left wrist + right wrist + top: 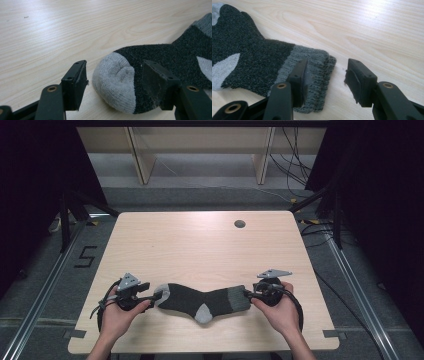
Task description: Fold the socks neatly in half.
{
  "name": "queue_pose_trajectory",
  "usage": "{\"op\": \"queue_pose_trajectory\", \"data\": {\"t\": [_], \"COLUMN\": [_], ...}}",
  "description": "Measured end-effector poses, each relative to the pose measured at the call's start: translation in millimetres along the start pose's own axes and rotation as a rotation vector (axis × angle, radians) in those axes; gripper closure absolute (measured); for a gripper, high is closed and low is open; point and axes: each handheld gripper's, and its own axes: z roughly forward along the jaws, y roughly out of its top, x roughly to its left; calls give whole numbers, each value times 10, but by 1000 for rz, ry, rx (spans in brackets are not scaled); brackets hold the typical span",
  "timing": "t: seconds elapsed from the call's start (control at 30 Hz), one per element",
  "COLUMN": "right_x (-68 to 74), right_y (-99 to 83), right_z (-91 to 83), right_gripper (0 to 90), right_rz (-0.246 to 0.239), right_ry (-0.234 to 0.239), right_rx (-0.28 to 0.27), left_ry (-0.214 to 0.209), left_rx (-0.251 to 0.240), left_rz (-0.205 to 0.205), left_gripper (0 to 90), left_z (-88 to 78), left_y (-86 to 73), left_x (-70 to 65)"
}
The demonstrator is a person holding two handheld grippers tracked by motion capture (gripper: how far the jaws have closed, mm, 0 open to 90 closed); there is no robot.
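A: One table (200, 245), light wood, is the biggest thing. Near its 12 o'clock edge, a little toward 1 o'clock, it has a small round hole (240, 224).

B: And the sock (202, 301)?

A: It lies flat at the table's 6 o'clock side, stretched from 9 o'clock to 3 o'clock. The body is dark, the toe (113, 78) is light grey at the 9 o'clock end, the cuff (312, 67) is darker grey at the 3 o'clock end, and a grey heel patch (203, 312) points to 6 o'clock.

B: Where are the hands?

A: One hand at each end. The left hand (117, 312) holds the left gripper (157, 296) at the toe, and the right hand (280, 310) holds the right gripper (248, 294) at the cuff.

B: Does the left gripper grip the toe?

A: No. In the left gripper view the jaws stand wide apart. The toe is between them; one jaw is clear of the toe with bare wood in the gap, the other stands over the dark part. It does not pinch the sock.

B: And the right one?

A: Its jaws are also apart. In the right gripper view one jaw stands in front of the cuff's ribbed band, the other is over bare wood just beside the cuff's edge. Nothing is squeezed.
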Motion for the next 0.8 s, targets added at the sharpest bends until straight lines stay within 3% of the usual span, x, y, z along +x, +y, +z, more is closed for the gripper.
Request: {"op": "queue_pose_trajectory", "data": {"t": [0.03, 0.17, 0.23, 0.33, 0.4, 0.43, 0.5, 0.53, 0.6, 0.63, 0.67, 0.73, 0.77, 0.8], "right_x": [12, 16, 41, 48, 25, 51, 38, 40, 62, 58, 49, 66, 73, 53], "right_y": [3, 35, 35, 37, 42, 46, 58, 60, 68, 68, 69, 76, 77, 83], "right_z": [-9, -11, -12, 7, 28, 14, 26, 37, 21, 31, 49, 59, 76, 84], "right_gripper": [531, 532, 533, 534, 534, 534, 534, 535, 534, 534, 534, 534, 533, 532], "right_rz": [32, 32, 61, 35, 20, 50, 22, 26, 44, 34, 18, 30, 52, 32], "right_ry": [-1, 6, 0, -1, 4, -9, -8, 8, -12, -22, 4, -15, 3, 1], "right_rx": [1, -2, 0, -4, -8, 14, 3, -6, 16, 20, -1, 15, 23, 35], "left_ry": [-5, -20, -13, -15, -16, -16, -18, -20, -33, -46, -57, -82, -87, -85], "left_rx": [-4, -8, -1, -9, 14, 0, 11, 7, 30, 30, 34, 37, 56, 69], "left_rz": [-7, -28, -32, -32, -25, -41, -44, -44, -45, -51, -63, -99, -112, -120], "left_gripper": [361, 356, 359, 359, 361, 363, 365, 367, 376, 380, 380, 387, 387, 387], "left_z": [3, -7, -17, -28, -40, -24, -14, 1, 21, 43, 63, 113, 133, 156], "left_y": [16, 71, 80, 78, 78, 70, 66, 59, 54, 46, 36, 13, 8, -1], "left_x": [12, 48, 56, 68, 87, 80, 82, 81, 85, 86, 87, 88, 94, 99]}}
